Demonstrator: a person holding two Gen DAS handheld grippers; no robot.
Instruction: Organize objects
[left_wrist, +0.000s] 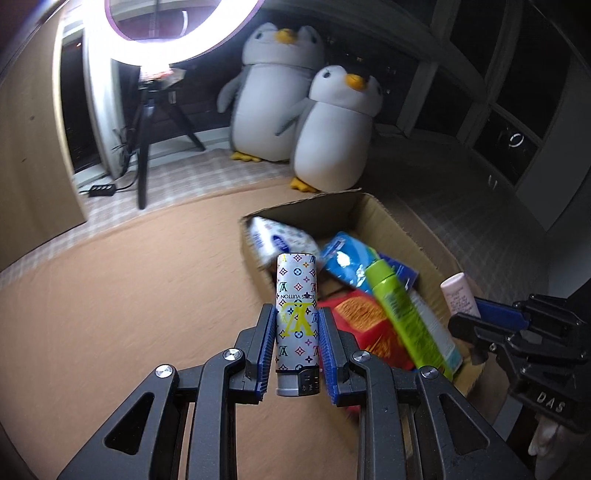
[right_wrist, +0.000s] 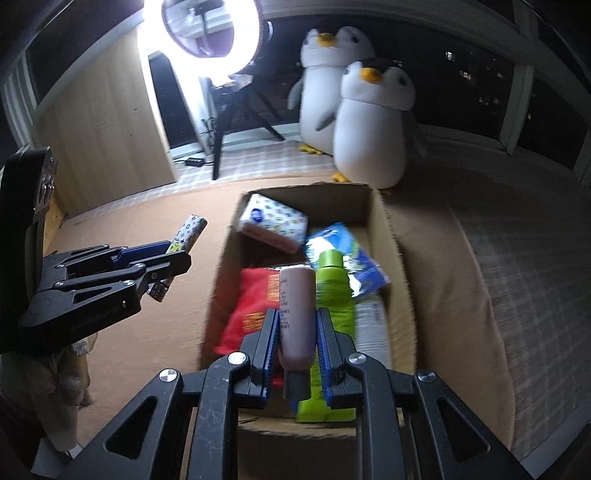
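From your left wrist view, your left gripper (left_wrist: 297, 321) pinches a white patterned can (left_wrist: 297, 314) between its blue pads, nozzle end toward the camera. It hangs over the tan mat (left_wrist: 110, 295), just left of the open cardboard box (left_wrist: 373, 218). Inside the box lie a tissue pack (left_wrist: 273, 236), a blue pouch (left_wrist: 351, 262), a green bottle (left_wrist: 402, 314) and a red packet (left_wrist: 362, 325). Your right gripper (left_wrist: 476, 314) shows at the right edge, holding a pale pink bottle (left_wrist: 460, 295) over the box's right side.

From your right wrist view, your right gripper (right_wrist: 297, 325) clamps the pale pink bottle (right_wrist: 297, 314), cap end toward the camera, above the near part of the box (right_wrist: 380, 229). Your left gripper (right_wrist: 177, 254) holds the patterned can (right_wrist: 188, 232) left of the box. Two plush penguins (right_wrist: 373, 122) stand behind the box, beside a ring light (right_wrist: 207, 33).
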